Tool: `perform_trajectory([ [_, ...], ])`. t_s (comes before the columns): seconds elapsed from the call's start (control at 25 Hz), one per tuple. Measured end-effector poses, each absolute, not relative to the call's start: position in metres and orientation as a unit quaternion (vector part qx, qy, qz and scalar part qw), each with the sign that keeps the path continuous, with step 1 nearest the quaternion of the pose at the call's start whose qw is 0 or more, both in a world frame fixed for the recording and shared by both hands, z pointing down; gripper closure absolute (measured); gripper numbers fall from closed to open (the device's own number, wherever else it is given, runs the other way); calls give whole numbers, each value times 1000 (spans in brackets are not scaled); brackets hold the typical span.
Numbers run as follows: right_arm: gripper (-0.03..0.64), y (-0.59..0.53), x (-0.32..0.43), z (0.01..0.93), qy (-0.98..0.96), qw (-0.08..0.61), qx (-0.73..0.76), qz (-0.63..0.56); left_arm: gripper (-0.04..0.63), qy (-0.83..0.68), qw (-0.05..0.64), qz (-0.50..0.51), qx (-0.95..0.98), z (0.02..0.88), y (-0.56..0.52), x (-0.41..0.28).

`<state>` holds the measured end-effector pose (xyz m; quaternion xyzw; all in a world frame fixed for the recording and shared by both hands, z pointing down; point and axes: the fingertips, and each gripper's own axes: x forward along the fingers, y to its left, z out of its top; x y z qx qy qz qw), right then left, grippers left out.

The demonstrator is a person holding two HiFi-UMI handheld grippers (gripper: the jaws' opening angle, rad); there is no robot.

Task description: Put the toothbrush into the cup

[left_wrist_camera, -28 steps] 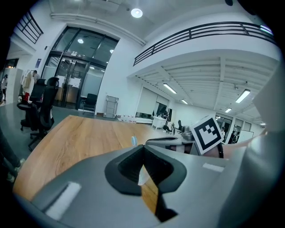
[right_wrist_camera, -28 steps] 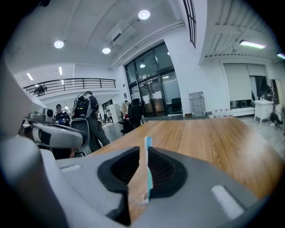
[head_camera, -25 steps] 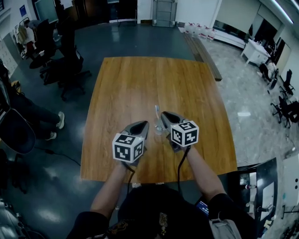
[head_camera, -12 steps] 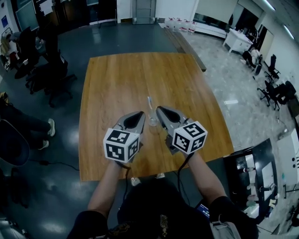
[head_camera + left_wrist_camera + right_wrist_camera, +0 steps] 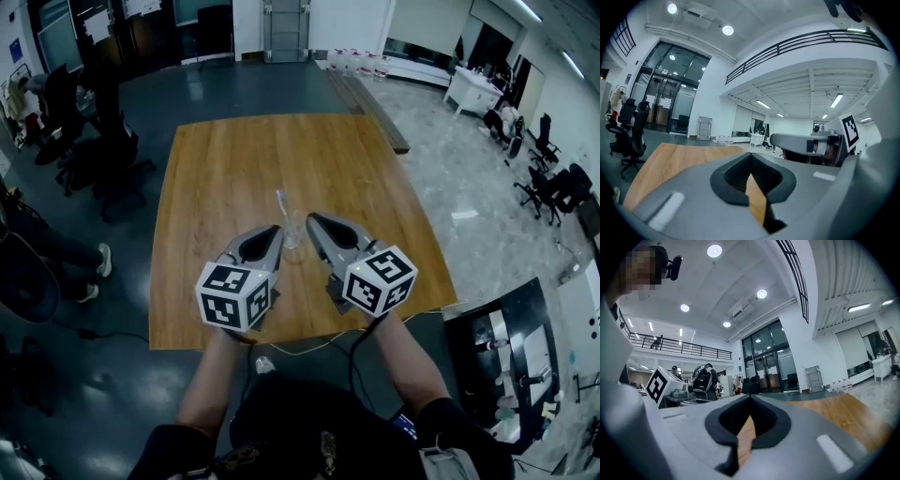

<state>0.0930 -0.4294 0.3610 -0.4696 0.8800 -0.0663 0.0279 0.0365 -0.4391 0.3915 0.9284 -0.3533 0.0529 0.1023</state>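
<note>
The cup (image 5: 292, 232) is clear and small in the head view, so its rim and base are hard to make out. A thin pale toothbrush (image 5: 280, 203) stands in it and leans out past the cup's far side; its bristle end is too small to tell. The cup rests on the wooden surface (image 5: 281, 150). The left gripper (image 5: 273, 232) is just beside the cup on its left and the right gripper (image 5: 313, 220) just beside it on its right. Whether either touches the glass cannot be told.

From above, the grey bodies hide the inner faces of the fingers. The gripper views supply that. The left gripper's fingers meet at their tips and hold nothing, with only a sliver of wood showing through the slot behind them. The right gripper's fingers are likewise closed together and empty.

The cup and toothbrush show only in the head view. Each gripper view catches the other gripper at its edge, and the wood running away from the cup.
</note>
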Motion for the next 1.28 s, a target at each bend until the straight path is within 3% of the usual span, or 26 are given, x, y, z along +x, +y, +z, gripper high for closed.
perform_trajectory([
  [0.28,614,-378,118,353,894,31,-442,-60,588,-371,97,54,922,388,-383,71],
  [1.28,614,-309,124,350,921,39,-383,-63,588,-429,90,56,897,378,-308,78],
])
